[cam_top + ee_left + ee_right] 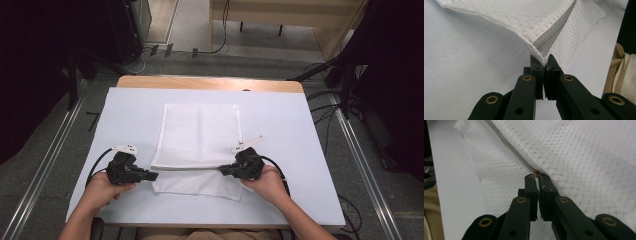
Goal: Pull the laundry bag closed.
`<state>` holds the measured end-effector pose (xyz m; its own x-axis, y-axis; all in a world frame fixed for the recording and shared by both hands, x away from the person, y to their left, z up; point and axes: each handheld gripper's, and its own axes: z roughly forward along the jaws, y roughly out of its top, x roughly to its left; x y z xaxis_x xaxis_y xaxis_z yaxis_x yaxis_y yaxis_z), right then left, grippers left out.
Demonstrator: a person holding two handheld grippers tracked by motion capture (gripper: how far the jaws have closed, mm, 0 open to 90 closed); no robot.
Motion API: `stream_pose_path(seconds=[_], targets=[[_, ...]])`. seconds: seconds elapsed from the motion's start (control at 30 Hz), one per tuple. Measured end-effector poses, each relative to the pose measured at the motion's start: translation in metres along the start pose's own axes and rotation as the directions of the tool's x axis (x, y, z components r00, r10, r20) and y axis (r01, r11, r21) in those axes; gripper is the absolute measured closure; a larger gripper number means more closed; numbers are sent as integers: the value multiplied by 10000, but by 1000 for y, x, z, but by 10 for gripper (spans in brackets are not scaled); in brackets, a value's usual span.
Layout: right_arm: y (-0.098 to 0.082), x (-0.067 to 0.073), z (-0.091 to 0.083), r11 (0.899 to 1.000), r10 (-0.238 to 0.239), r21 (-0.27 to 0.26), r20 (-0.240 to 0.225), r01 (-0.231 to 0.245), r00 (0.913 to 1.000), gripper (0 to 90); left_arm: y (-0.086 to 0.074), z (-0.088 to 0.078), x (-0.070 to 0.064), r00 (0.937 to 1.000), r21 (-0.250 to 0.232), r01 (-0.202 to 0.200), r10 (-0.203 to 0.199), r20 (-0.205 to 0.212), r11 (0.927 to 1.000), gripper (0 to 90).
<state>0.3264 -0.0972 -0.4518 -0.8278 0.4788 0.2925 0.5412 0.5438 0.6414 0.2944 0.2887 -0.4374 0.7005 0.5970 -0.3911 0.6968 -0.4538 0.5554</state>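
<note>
A white mesh bag [200, 135] with a grey zipper [551, 37] lies flat in the middle of the table, its near part folded. My left gripper [152, 175] is shut on the bag's near left corner [543, 57], where the zipper ends. My right gripper [222, 170] is shut on the zipper pull [535, 173] at the bag's near right side. The zipper [509, 147] runs away from the pull along the mesh. Both hands hold the zipper edge slightly raised off the table.
The table [280, 125] has a pale cover and a bare wooden strip at its far edge [210, 82]. Cables and dark stands [345, 85] lie on the floor to the right and behind. My forearms [290, 210] come in over the near edge.
</note>
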Motion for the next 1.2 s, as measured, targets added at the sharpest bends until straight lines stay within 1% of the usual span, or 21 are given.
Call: stream_pose_path(seconds=[0.07,0.23,0.3,0.37,0.5,0.6,0.63,0.67,0.7,0.73,0.8,0.9,0.93,1.07,1.1,1.13,1.2], targets=[[-1,-2,-2,10000,-87,-6,2,87,10000,882,0,0,0,10000,10,7,-8,51,10000,883],[-3,-3,-5,10000,-86,-4,115,86,9999,882,0,0,0,10000,68,21,-21,33,10000,884],[-5,-4,-6,10000,-58,44,98,58,9999,882,-1,0,0,10000,74,41,-41,61,10000,884],[-7,-6,-9,10000,-20,97,146,18,9999,882,-1,1,0,10000,108,-7,7,-3,9999,884],[-10,-9,-13,9999,90,114,237,-93,9997,882,-1,0,0,10000,88,-6,6,26,10000,885],[-13,-12,-18,9999,86,63,274,-88,9996,882,-1,0,0,10000,127,-23,23,18,9999,887],[-14,-13,-21,10000,54,-36,292,-53,9996,882,-2,1,2,9999,135,34,-36,113,9999,887],[-14,-13,-21,10000,54,-36,292,-53,9996,882,-2,1,2,9999,135,34,-36,113,9999,887],[-16,-15,-25,9999,109,-40,372,-107,9992,883,-2,1,2,9999,168,62,-63,93,9998,888],[-17,-16,-26,9998,189,-49,348,-188,9992,882,-2,1,1,9998,166,-13,10,212,9999,888],[-18,-17,-28,9998,213,-53,362,-212,9991,882,-2,1,1,9998,196,-53,50,183,9998,889],[-21,-20,-33,9994,326,-85,355,-324,9988,883,-2,1,2,9999,158,48,-51,131,9999,890],[-23,-22,-35,9992,409,-21,362,-409,9985,883,-2,1,2,9999,149,54,-56,95,9999,891],[-27,-24,-37,9991,385,136,335,-390,9987,883,-2,3,1,9998,225,94,-97,157,9997,891],[-27,-25,-38,9988,483,109,270,-486,9985,882,-1,3,1,9998,303,46,-52,198,9995,891],[-27,-25,-38,9986,518,128,261,-522,9983,882,-1,4,0,9999,368,-9,4,155,9993,891],[-27,-25,-38,9981,598,151,187,-601,9980,881,-1,4,1,9998,292,44,-50,213,9996,886]])
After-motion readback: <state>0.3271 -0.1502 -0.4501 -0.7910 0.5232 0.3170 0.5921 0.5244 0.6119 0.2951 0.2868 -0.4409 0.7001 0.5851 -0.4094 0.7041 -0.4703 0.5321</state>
